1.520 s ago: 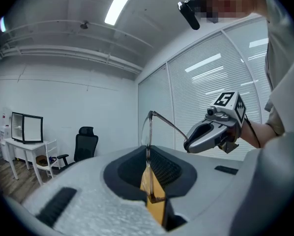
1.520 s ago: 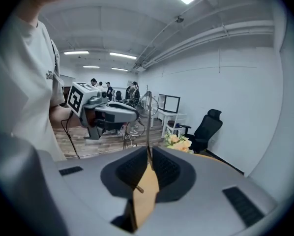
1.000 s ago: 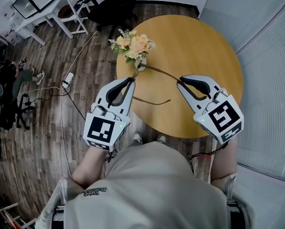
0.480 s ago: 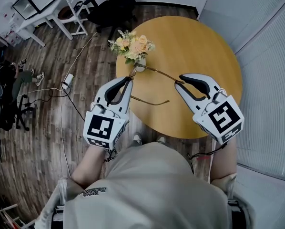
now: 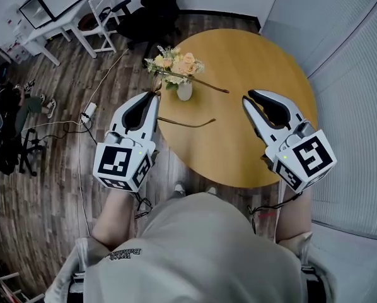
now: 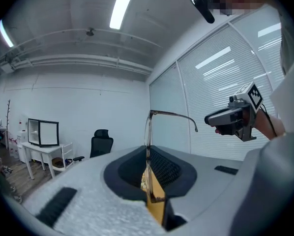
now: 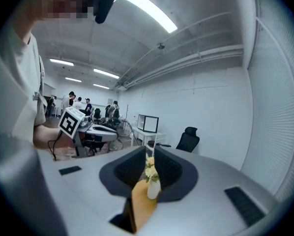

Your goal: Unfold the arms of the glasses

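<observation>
Table, round and wooden, carries a vase of flowers. Right tool hangs empty, jaws narrowly apart. Left tool pinches the glasses by their front over the table's left edge, both arms spread rightward.

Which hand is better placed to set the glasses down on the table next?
Left, probably. The left gripper is clamped on the glasses by their frame; the right gripper is open, empty and clear of them.

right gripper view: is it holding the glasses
No, the right gripper has its jaws apart with nothing between them; only the distant flower vase shows through the gap.
</observation>
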`<move>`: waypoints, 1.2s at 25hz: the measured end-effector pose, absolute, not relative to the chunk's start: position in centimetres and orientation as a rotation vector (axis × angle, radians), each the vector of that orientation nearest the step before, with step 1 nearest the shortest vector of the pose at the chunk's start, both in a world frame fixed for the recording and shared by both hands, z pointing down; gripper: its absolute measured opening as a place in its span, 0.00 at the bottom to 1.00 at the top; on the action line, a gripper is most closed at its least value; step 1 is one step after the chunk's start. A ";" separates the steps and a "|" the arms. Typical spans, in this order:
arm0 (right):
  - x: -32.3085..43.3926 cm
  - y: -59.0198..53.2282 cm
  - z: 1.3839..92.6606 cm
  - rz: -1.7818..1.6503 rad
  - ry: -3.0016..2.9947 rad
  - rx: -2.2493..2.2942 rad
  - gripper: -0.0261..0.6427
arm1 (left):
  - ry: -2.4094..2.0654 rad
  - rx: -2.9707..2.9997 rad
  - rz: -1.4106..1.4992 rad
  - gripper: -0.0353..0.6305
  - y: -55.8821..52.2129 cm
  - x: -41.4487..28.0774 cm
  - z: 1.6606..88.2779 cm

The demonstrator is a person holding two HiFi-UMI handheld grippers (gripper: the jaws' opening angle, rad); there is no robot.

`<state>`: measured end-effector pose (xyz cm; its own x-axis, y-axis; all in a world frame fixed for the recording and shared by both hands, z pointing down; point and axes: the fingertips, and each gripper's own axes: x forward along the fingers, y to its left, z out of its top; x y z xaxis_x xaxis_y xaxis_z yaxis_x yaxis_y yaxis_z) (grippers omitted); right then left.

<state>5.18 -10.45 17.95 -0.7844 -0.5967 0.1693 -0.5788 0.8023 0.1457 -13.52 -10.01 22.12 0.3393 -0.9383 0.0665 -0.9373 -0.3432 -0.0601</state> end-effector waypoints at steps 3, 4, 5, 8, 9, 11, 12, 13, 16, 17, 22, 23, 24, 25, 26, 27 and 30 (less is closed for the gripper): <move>6.0 -10.7 15.1 -0.136 -2.846 1.043 0.12 | 1.790 -2.521 -0.054 0.11 -9.7 -14.0 19.4; 6.3 -10.6 14.0 -0.147 -2.864 1.084 0.12 | 1.786 -2.504 -0.025 0.11 -9.5 -14.2 18.4; 6.5 -10.6 13.0 -0.162 -2.878 1.122 0.12 | 1.784 -2.487 0.002 0.11 -9.4 -14.3 17.4; 7.0 -10.4 10.8 -0.223 -2.907 1.206 0.12 | 1.775 -2.440 0.059 0.11 -9.1 -14.6 14.9; 7.2 -10.3 10.2 -0.246 -2.913 1.226 0.12 | 1.770 -2.425 0.069 0.11 -9.0 -14.7 14.3; 7.5 -9.9 9.0 -0.290 -2.927 1.271 0.12 | 1.762 -2.396 0.090 0.11 -8.7 -14.9 13.2; 7.8 -9.6 8.4 -0.309 -2.936 1.297 0.11 | 1.759 -2.383 0.105 0.11 -8.5 -15.0 12.6; 8.0 -9.3 7.7 -0.325 -2.945 1.322 0.11 | 1.754 -2.371 0.124 0.11 -8.3 -15.1 12.1; 8.6 -8.5 5.9 -0.373 -2.975 1.377 0.11 | 1.730 -2.344 0.171 0.11 -7.9 -15.2 10.7; 8.7 -8.3 5.5 -0.387 -2.981 1.389 0.10 | 1.724 -2.339 0.178 0.11 -7.8 -15.2 10.4; 9.1 -7.9 5.3 -0.421 -2.982 1.429 0.10 | 1.714 -2.337 0.172 0.11 -7.2 -15.1 10.6; 9.3 -7.9 5.4 -0.417 -2.986 1.438 0.10 | 1.714 -2.343 0.168 0.11 -7.2 -15.0 10.8; 9.4 -7.8 5.5 -0.412 -2.990 1.446 0.10 | 1.715 -2.348 0.164 0.11 -7.1 -14.9 10.9; 9.5 -7.7 5.6 -0.407 -2.992 1.451 0.10 | 1.717 -2.354 0.160 0.11 -7.0 -14.9 11.1; 9.6 -7.6 5.9 -0.400 -2.991 1.452 0.10 | 1.719 -2.359 0.157 0.11 -6.8 -14.9 11.2; 9.6 -7.5 6.2 -0.390 -2.988 1.451 0.10 | 1.721 -2.364 0.153 0.11 -6.6 -14.9 11.4; 9.4 -7.3 7.9 -0.349 -2.971 1.433 0.10 | 1.727 -2.373 0.140 0.11 -6.3 -15.0 12.2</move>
<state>9.40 -7.33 7.92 -0.6142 -0.7496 -0.2467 -0.7864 0.6076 0.1117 -15.01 -6.28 12.22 0.3119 -0.9299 -0.1949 -0.9491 -0.2958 -0.1078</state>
